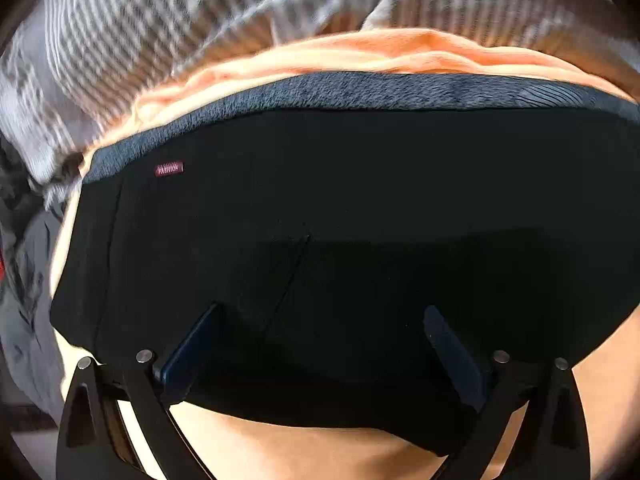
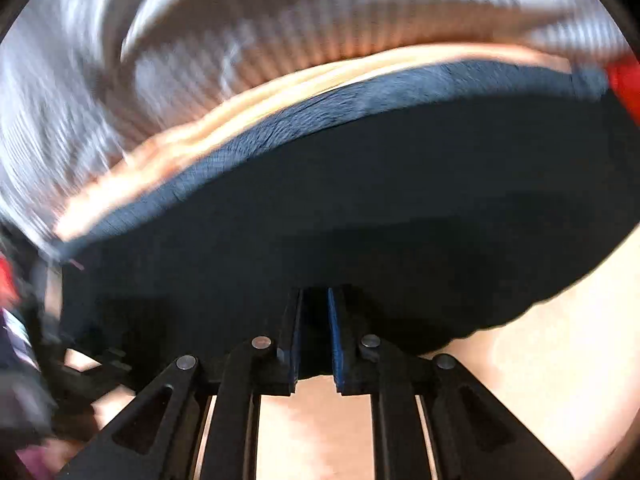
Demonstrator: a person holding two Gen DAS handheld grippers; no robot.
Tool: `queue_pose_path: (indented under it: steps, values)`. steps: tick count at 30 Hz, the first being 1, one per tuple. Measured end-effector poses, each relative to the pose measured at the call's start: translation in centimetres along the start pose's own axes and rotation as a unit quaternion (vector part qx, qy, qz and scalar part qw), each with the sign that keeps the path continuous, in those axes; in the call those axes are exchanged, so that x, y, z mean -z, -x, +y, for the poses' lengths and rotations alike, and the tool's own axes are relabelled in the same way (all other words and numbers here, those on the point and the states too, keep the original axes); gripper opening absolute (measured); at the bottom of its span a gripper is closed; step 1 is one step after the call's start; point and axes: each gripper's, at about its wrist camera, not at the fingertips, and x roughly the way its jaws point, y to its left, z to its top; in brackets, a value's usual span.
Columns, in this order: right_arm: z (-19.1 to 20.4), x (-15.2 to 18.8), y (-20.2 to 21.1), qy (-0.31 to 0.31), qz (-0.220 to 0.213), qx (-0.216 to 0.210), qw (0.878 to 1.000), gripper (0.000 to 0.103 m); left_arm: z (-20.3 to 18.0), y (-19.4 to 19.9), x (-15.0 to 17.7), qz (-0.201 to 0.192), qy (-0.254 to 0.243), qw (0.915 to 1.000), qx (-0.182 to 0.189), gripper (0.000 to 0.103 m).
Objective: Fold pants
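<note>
The black pants (image 1: 360, 200) lie folded on an orange sheet (image 1: 360, 54), with a grey waistband (image 1: 340, 90) along the far edge and a small red label (image 1: 169, 169) at the left. My left gripper (image 1: 324, 316) is open, its blue-padded fingers (image 1: 192, 344) spread over the near edge of the pants. In the right wrist view the pants (image 2: 360, 200) fill the middle. My right gripper (image 2: 315, 300) is nearly closed, pinching the near edge of the black fabric between its blue pads (image 2: 335, 336).
A grey and white striped blanket (image 1: 160, 40) lies bunched behind the pants, blurred in the right wrist view (image 2: 200, 40). Grey clothes (image 1: 28, 280) lie at the left. Something red (image 2: 626, 84) shows at the right edge. Bare orange sheet (image 2: 560, 340) lies near me.
</note>
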Motion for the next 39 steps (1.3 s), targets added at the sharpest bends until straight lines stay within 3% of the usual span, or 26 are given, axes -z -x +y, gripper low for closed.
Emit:
queue_pose_path:
  steps: [2, 4, 6, 11, 17, 27, 34, 39]
  values:
    - [-1.4, 0.4, 1.5, -0.021, -0.013, 0.006, 1.0, 0.016, 0.3, 0.1, -0.2, 0.019, 0.001, 0.9998, 0.001, 0.102]
    - [-3.4, 1.2, 3.4, -0.051, -0.013, -0.016, 0.998, 0.032, 0.5, 0.7, -0.6, 0.049, 0.001, 0.9987, -0.015, 0.101]
    - [-5.6, 2.5, 5.1, -0.08, -0.011, -0.042, 0.996, 0.067, 0.1, 2.6, -0.9, 0.042, -0.002, 0.9989, -0.019, 0.101]
    - [-10.0, 5.6, 7.4, -0.117, 0.001, -0.056, 0.992, 0.068, -3.6, 6.6, -1.8, 0.02, -0.013, 0.9997, 0.003, 0.101]
    - [-16.1, 7.4, 9.1, -0.188, -0.002, -0.058, 0.98, 0.068, -11.9, 9.0, -3.1, 0.014, -0.045, 0.9977, 0.049, 0.101]
    - [-22.6, 4.4, 10.3, -0.23, -0.038, -0.089, 0.968, 0.068, -22.1, 11.4, -5.5, 0.012, -0.044, 0.9949, 0.09, 0.101]
    - [-27.2, 1.0, 10.3, -0.255, -0.114, -0.137, 0.951, 0.068, -24.0, 10.2, -7.7, 0.0, -0.023, 0.9965, 0.08, 0.101]
    - [-29.0, -1.4, 7.5, -0.276, -0.12, -0.166, 0.939, 0.068, -24.6, 7.9, -8.3, 0.014, -0.02, 0.9975, 0.066, 0.101]
